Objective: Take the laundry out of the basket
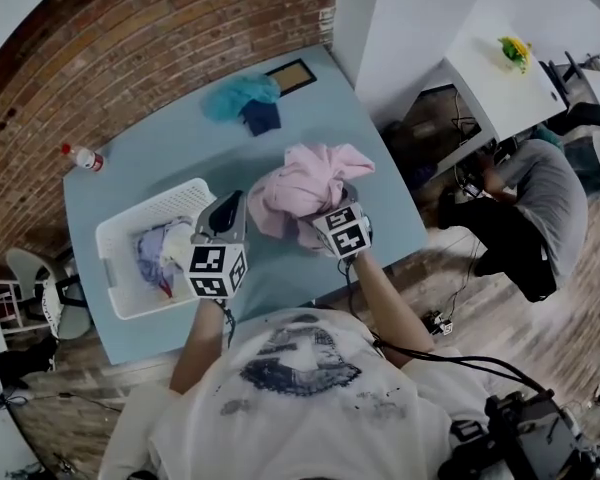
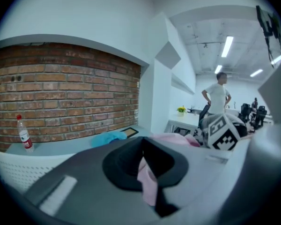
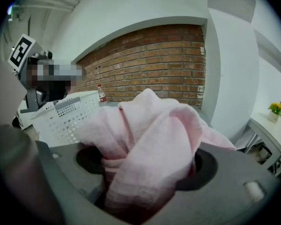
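The pink cloth [image 1: 305, 183] is already out of the basket [image 1: 120, 230], bunched up over the blue table [image 1: 380, 188] just right of it. My right gripper [image 3: 145, 172] is clamped on a fat wad. The left gripper [image 2: 147, 175] pinches a thin edge, I guess so nothing drags. More clothes [image 1: 158, 253] sit in the basket.

A brick wall [image 1: 160, 48] backs the light-blue table [image 1: 160, 158] on wood flooring [image 1: 580, 318].
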Demonstrator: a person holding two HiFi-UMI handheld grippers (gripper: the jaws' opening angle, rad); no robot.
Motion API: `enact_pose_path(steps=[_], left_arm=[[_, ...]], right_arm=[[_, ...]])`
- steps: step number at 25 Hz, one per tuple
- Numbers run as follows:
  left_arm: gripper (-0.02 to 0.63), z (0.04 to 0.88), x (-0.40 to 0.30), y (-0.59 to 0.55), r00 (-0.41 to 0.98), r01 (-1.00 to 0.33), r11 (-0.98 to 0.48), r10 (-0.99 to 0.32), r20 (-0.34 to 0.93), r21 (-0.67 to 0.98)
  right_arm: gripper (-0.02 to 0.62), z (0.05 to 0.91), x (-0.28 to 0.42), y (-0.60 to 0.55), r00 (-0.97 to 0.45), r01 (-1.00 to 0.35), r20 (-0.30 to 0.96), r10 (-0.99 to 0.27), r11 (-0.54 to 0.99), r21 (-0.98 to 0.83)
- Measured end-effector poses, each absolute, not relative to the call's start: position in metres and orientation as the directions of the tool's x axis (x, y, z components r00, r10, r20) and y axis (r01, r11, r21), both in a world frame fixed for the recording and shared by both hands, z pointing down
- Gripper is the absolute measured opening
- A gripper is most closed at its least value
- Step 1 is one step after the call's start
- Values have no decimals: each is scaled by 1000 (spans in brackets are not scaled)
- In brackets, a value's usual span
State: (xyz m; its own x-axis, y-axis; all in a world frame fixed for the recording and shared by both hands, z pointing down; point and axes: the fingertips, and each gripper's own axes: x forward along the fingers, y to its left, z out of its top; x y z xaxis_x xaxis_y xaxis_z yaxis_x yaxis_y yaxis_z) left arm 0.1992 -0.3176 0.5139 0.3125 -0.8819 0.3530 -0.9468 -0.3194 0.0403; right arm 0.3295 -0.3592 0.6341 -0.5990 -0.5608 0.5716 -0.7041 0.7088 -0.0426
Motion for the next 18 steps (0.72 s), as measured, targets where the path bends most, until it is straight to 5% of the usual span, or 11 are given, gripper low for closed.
enact_pose_path(steps=[18], left_arm=[[-9, 519, 197, -321, 318, -945, -324, -873, 370, 48]], right_arm=[[407, 704, 320, -358, -555, -696, 682, -477, 715, -66]])
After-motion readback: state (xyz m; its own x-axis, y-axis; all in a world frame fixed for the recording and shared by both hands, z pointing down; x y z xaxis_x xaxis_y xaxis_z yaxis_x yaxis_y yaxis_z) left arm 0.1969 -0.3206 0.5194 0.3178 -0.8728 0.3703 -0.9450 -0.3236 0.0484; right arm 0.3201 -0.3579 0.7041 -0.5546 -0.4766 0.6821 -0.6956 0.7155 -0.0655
